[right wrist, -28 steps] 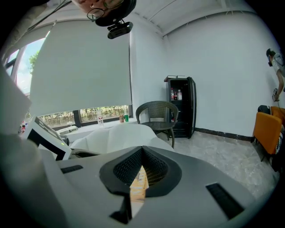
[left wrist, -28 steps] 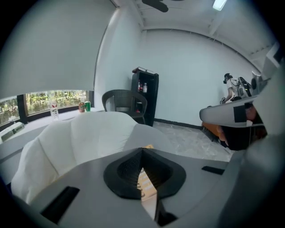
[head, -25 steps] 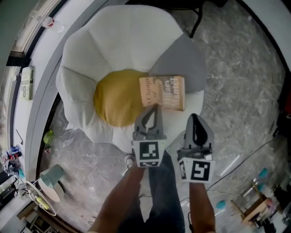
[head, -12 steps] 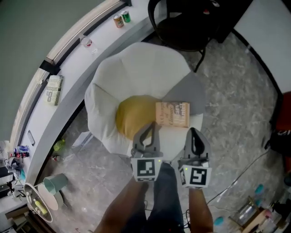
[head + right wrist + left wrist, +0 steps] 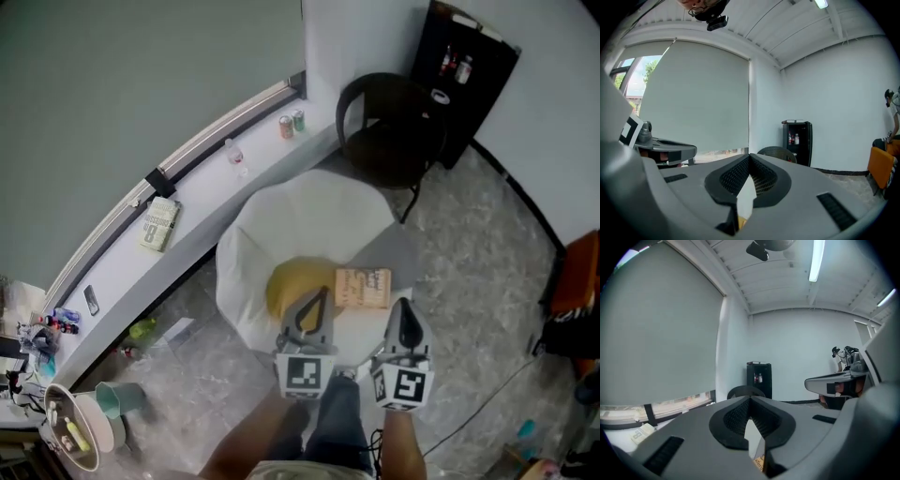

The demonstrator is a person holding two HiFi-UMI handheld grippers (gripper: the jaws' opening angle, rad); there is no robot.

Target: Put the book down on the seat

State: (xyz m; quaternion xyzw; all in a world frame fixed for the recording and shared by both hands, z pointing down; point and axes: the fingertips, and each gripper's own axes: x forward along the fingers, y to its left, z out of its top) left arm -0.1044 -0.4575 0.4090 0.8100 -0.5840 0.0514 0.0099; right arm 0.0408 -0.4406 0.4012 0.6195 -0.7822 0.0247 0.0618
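Observation:
The tan book (image 5: 363, 288) lies flat on the white petal-shaped seat (image 5: 309, 225), just right of its yellow round cushion (image 5: 295, 286). In the head view both grippers are held side by side below the seat's front edge, apart from the book. My left gripper (image 5: 317, 293) is shut with nothing in it, its tips pointing at the cushion's near edge. My right gripper (image 5: 403, 306) is also shut and empty, below and right of the book. In the left gripper view the jaws (image 5: 750, 399) meet at the tip, with an orange sliver of book (image 5: 760, 463) under them. The right gripper view shows closed jaws (image 5: 749, 157) too.
A black chair (image 5: 389, 131) and a black cabinet (image 5: 464, 70) stand behind the seat. A curved white ledge (image 5: 202, 192) runs along the left, with cans (image 5: 292, 122) and a boxed item (image 5: 159, 223) on it. Bowls (image 5: 70, 436) sit at the lower left, and an orange object (image 5: 579, 277) at the right.
The head view has risen and pulled back, so the seat and book look smaller and farther. Both grippers have drawn away from the book, which stays on the seat.

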